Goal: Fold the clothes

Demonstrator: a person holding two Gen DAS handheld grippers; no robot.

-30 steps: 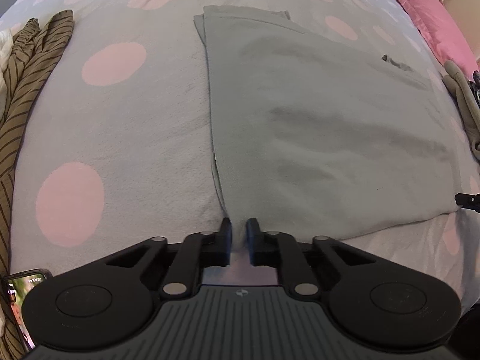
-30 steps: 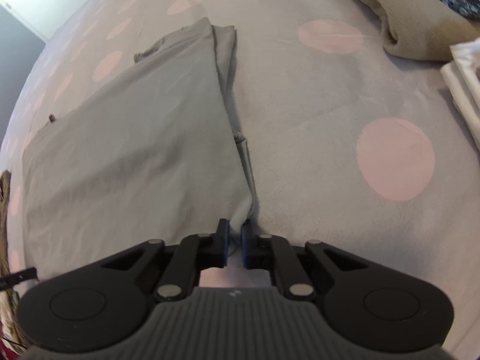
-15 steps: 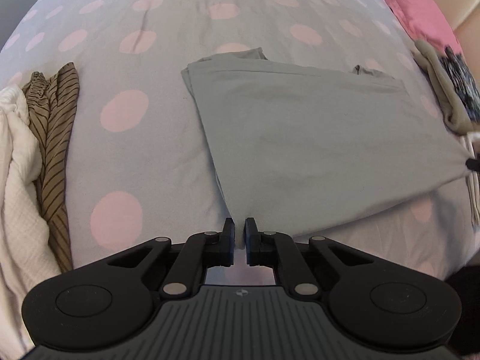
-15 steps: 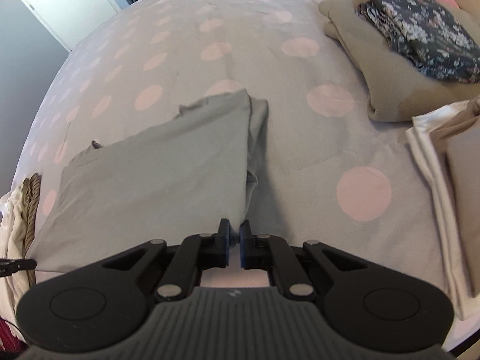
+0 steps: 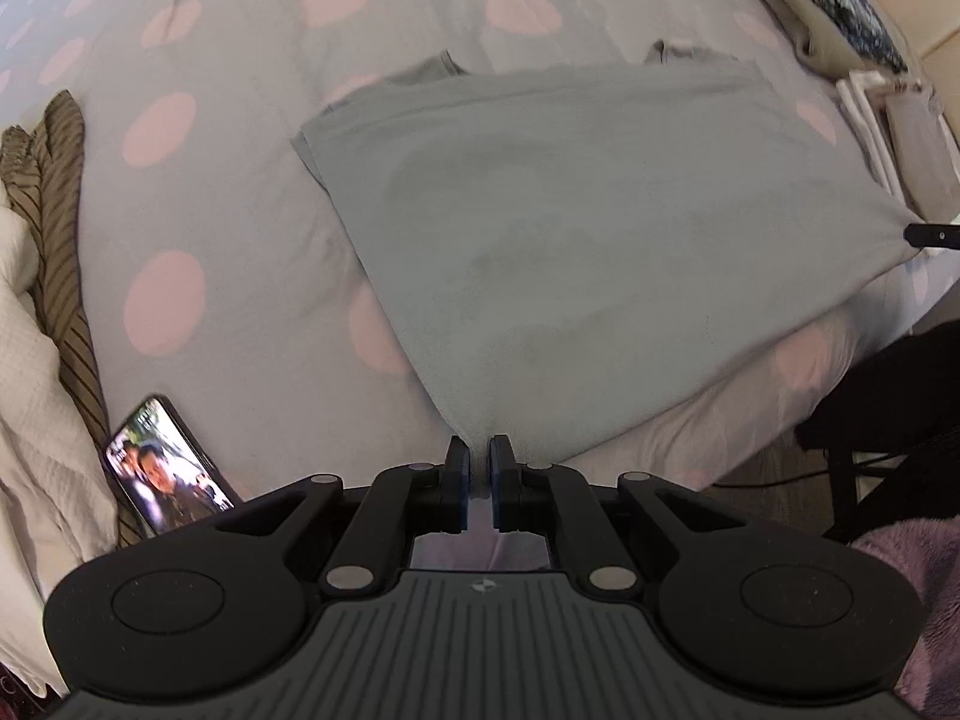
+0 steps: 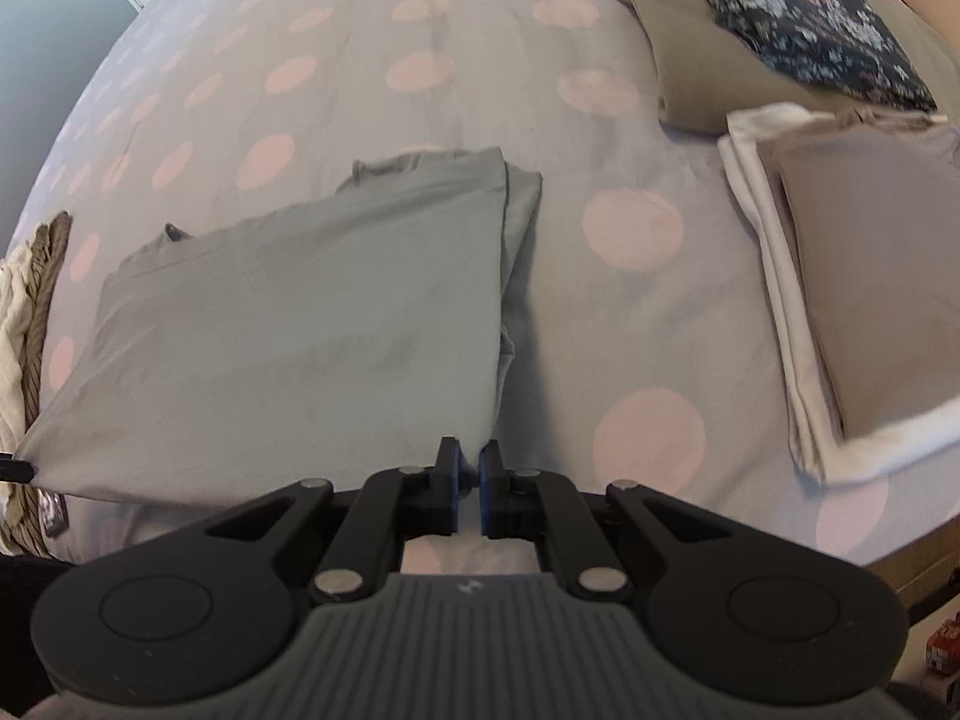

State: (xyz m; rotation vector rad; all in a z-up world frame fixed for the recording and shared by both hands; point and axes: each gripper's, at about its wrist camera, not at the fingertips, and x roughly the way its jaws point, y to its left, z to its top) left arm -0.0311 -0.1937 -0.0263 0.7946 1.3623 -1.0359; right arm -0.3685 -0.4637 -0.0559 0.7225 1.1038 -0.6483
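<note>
A grey garment [image 5: 570, 228] is stretched above the polka-dot bed, its far edge still resting on the cover. My left gripper [image 5: 477, 456] is shut on its near left corner. My right gripper [image 6: 470, 459] is shut on its near right corner; the garment [image 6: 300, 330] spreads to the left in the right wrist view. The right gripper's tip [image 5: 930, 234] shows at the right edge of the left wrist view, pinching the cloth. The left gripper's tip [image 6: 15, 471] shows at the left edge of the right wrist view.
A phone [image 5: 165, 465] with a lit screen lies at the near left, beside a striped brown garment [image 5: 60, 228] and white cloth [image 5: 36, 420]. Folded stacks lie at the right: beige on white [image 6: 870, 300], and a floral piece on tan [image 6: 798, 30]. The bed's edge and a dark chair [image 5: 888, 420] are at near right.
Both grippers have lifted and pulled back toward the bed's near edge with the garment's corners. The near half of the garment has risen off the cover and is drawn taut.
</note>
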